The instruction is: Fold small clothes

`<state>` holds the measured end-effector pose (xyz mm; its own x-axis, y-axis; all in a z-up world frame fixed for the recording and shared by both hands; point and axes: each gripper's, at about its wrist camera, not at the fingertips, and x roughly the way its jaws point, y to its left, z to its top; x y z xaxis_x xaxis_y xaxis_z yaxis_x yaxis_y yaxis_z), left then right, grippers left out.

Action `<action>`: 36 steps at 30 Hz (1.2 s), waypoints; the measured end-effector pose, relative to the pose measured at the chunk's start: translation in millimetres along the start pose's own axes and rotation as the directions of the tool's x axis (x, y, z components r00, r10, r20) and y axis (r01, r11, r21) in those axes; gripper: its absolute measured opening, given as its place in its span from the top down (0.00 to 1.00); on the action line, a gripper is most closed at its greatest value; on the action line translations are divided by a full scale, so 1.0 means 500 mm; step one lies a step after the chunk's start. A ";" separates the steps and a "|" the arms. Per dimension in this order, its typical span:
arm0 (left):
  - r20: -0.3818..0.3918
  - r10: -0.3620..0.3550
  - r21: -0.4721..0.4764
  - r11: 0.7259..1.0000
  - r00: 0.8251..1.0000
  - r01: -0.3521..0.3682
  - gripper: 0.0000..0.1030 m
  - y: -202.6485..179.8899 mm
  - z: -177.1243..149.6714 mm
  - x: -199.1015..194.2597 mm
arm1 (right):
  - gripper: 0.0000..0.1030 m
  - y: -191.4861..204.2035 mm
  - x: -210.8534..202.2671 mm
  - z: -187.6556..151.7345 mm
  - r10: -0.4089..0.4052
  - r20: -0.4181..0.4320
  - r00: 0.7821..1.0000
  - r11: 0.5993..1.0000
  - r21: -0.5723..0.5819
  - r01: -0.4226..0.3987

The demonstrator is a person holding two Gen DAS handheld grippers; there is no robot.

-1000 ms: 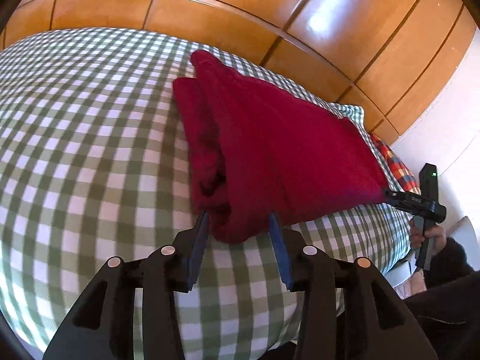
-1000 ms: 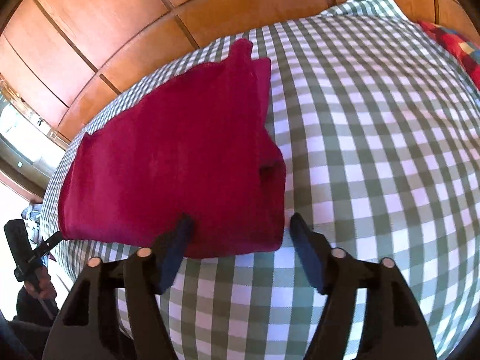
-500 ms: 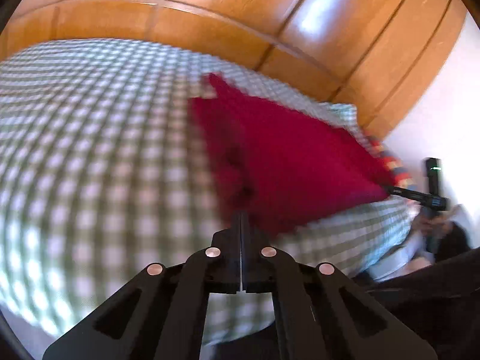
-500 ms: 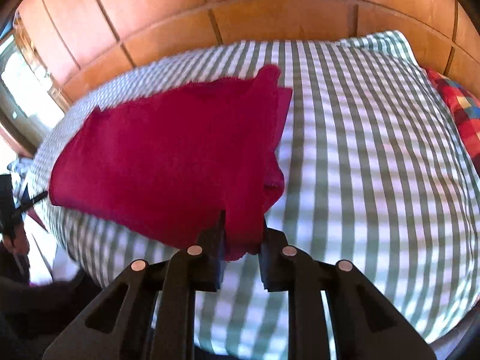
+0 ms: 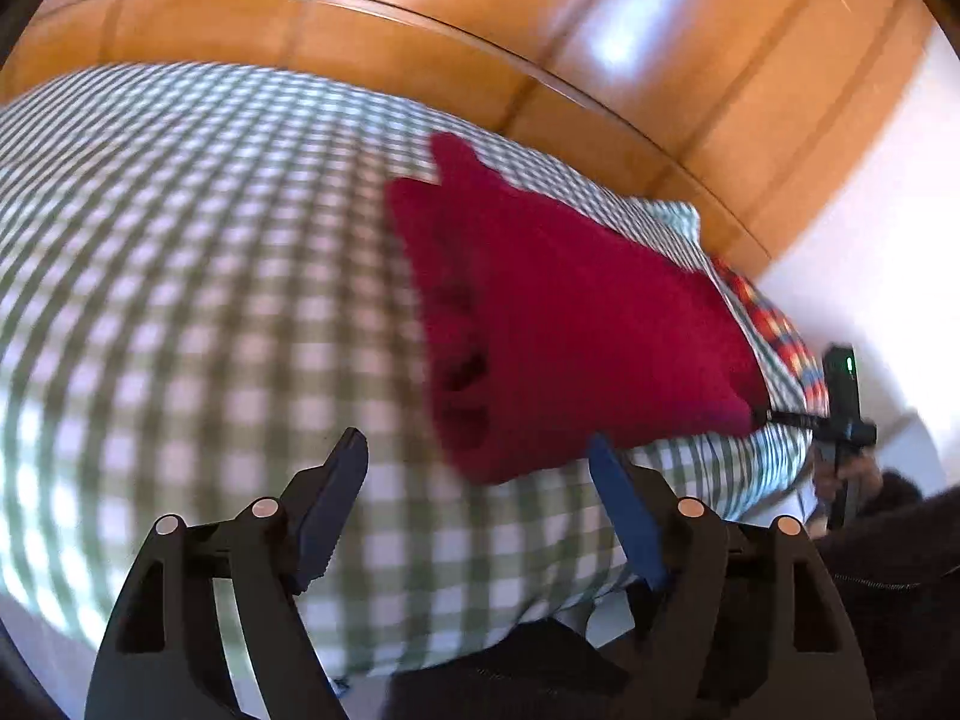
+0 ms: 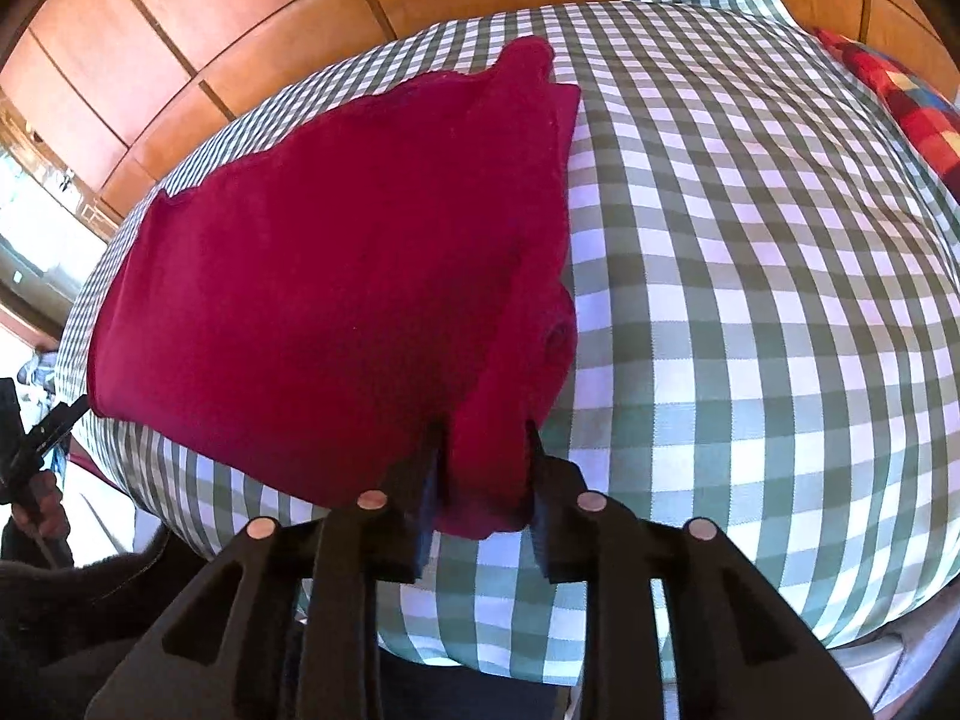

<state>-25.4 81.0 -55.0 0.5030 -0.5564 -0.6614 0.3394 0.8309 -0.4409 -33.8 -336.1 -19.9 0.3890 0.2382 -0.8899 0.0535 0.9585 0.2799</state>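
I read no writing anywhere; the red garment (image 6: 336,276) lies folded on the checked bed (image 6: 750,300). My right gripper (image 6: 483,462) has its jaws narrow and opening, the garment's near corner between them; my left gripper (image 5: 474,468) shows jaws wide, opening, empty. Only the left view shows the other gripper at the garment's far corner.

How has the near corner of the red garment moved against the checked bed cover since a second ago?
Yes. In the right wrist view, the red garment has its near corner drawn toward the bed cover's near edge, between the right gripper's opening fingers.
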 end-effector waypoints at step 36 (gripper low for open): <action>0.081 -0.008 -0.099 0.995 0.997 0.016 0.94 0.066 0.065 -0.023 | 0.51 -0.098 -0.082 -0.019 0.022 0.082 0.996 0.992 0.126 -0.032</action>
<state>5.8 114.6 -42.4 0.5630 -0.5616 -0.6063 0.2668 0.8179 -0.5098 -61.1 -391.2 -0.5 0.4639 0.2459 -0.8511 0.1560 0.9230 0.3517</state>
